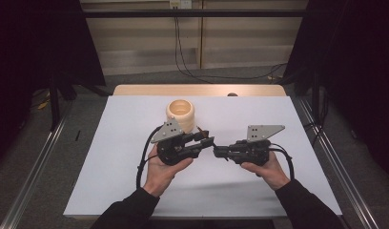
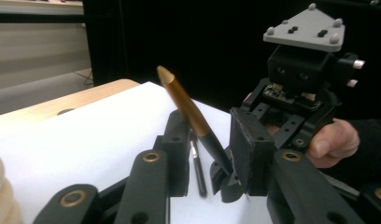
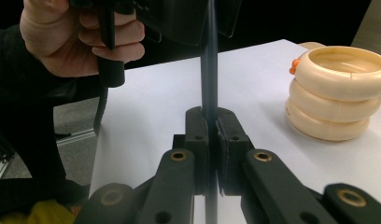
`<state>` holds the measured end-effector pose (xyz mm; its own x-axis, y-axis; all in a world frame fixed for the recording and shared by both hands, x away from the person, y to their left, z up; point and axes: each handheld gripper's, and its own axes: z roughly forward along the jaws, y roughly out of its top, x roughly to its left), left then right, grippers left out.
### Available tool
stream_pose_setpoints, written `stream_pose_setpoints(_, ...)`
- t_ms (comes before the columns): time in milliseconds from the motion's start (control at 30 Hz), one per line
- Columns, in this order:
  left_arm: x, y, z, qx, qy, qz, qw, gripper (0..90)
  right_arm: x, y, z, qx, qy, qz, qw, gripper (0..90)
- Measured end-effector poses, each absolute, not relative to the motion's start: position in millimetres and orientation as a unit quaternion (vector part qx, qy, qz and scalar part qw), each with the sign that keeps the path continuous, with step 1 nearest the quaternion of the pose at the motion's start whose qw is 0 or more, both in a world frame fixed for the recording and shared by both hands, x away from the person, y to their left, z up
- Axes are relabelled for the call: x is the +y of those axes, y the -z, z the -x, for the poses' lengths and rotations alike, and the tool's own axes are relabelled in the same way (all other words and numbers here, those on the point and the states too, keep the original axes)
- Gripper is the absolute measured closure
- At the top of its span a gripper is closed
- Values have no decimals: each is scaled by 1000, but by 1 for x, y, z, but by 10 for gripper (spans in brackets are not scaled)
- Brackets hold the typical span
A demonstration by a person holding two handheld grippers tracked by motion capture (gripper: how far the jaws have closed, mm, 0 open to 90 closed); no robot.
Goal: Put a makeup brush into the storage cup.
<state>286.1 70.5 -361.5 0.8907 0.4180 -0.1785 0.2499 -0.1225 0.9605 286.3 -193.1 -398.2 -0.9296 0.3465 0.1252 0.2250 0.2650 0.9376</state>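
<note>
Two claws met near the middle of the white counter (image 1: 259, 191), bare sheet open toward its near edge. The right claw (image 3: 210, 135) was clamped tight on a slim dark pen (image 2: 198, 123) with a smooth gold tapered end. The left claw (image 2: 212, 154) pinched that pen's gold-tipped end. Beyond stood a ribbed cream holder (image 1: 180, 113).

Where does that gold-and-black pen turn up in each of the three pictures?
High view: the pen is a short dark sliver at centre, between the two tongs, right of the cream ringed holder.
Left gripper view: centre, slanting up to the left, gold tip on top, black end low between the jaws.
Right gripper view: a dark vertical bar at centre, clamped in the near jaws.
Shared landmark: the white sheet.
</note>
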Motion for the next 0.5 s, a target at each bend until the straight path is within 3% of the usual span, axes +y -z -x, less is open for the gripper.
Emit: stream_pose_setpoints(500, 71, 362, -288, 226, -38, -735, 639, 803, -190, 400, -285, 796, -577, -176, 53, 844)
